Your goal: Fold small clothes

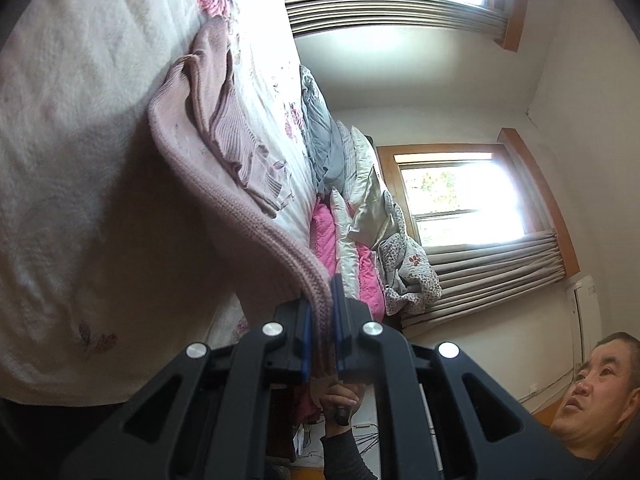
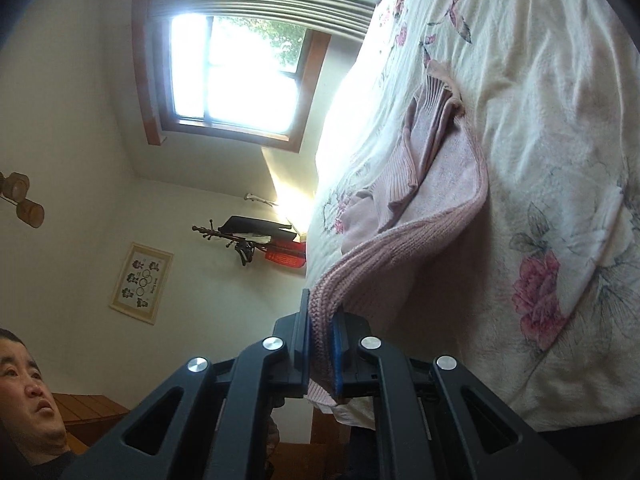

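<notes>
Stretching between both hand-held grippers [image 1: 321, 312] [image 2: 322, 320], the pink sweater [image 1: 224, 152] [image 2: 432, 184] is pinched by its hem.

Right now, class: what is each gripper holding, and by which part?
Both the left gripper and right gripper are shut on the pink knitted sweater, each pinching its ribbed hem edge.

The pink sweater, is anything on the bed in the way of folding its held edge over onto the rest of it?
Nothing visible. Both the left gripper and right gripper already clamp the pink sweater hem; only bare floral bedspread surrounds it.
</notes>
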{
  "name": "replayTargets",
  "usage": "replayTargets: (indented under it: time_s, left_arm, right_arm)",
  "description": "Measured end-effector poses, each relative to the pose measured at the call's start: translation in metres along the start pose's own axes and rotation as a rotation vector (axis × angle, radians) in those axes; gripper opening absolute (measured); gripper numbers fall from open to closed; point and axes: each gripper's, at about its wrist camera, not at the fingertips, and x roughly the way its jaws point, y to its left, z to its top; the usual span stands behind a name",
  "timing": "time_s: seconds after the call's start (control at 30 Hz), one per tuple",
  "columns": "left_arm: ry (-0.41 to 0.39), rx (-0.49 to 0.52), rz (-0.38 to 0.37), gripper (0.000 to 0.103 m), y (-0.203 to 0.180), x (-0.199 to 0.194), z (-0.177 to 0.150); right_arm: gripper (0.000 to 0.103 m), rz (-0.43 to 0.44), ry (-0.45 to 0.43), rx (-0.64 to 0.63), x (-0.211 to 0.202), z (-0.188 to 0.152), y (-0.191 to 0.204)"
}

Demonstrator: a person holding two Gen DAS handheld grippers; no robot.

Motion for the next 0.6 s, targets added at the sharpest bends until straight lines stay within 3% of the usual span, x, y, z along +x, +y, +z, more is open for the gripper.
replayTargets:
  time_s: [0.2,0.43,0.6]
  left_arm:
    - [-0.009,0.029,-0.018,0.007,-0.015,0.008,0.03]
    - [-0.032,0.042,-0.008,0.007,-0.019,0.027,0.081]
    - [-0.05,0.013,0.006,0.007,-0.007,0.048,0.135]
  right_arm:
    - [0.008,0.013,-0.023,0.016,0.013,0.027,0.005]
    - [0.008,-0.068,-0.024,-0.007,0.039,0.085,0.015]
    - [0.008,-0.132,0.01,-0.034,0.074,0.132,0.017]
